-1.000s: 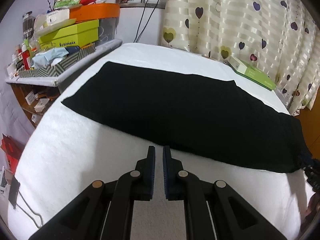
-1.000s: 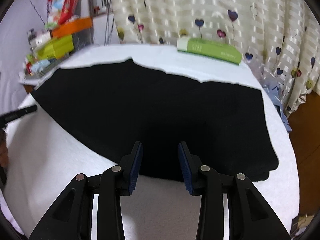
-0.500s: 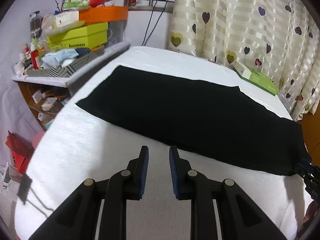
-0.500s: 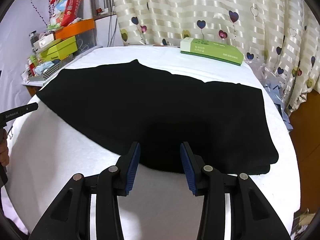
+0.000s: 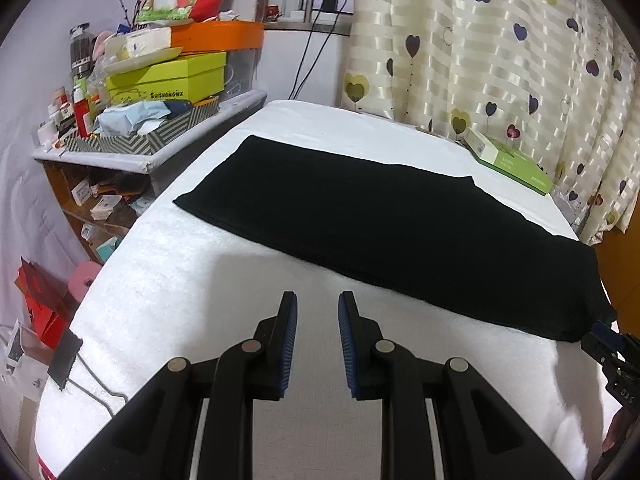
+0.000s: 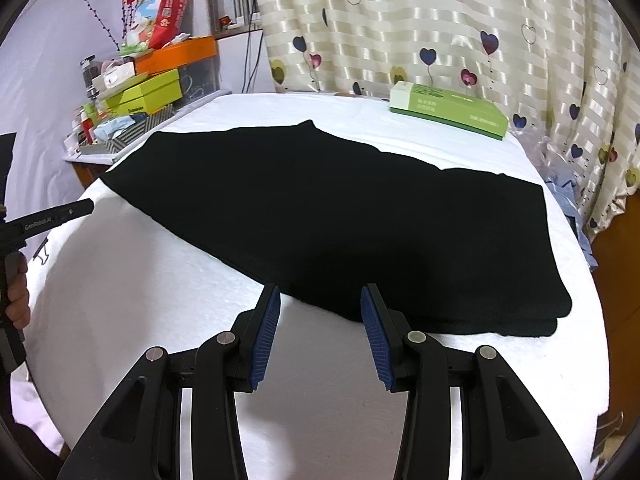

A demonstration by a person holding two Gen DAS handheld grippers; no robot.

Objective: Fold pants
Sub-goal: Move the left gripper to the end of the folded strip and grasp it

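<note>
Pants (image 6: 340, 216): black, soft, limp, probably light, flat on white bed (image 6: 140, 292), legs stacked; best pinched at hem or waist corners; left gripper (image 5: 317, 332) part open, right gripper (image 6: 320, 320) wide open, both empty.

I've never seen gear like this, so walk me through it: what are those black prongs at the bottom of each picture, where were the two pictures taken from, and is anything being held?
The prongs are handheld grippers, one in each of a person's hands, each carrying a camera looking along its fingers. One picture is from the left gripper, the other from the right gripper. Both are open and hold nothing. Black pants lie flat on a white bed, with a green box near the curtain.
</note>
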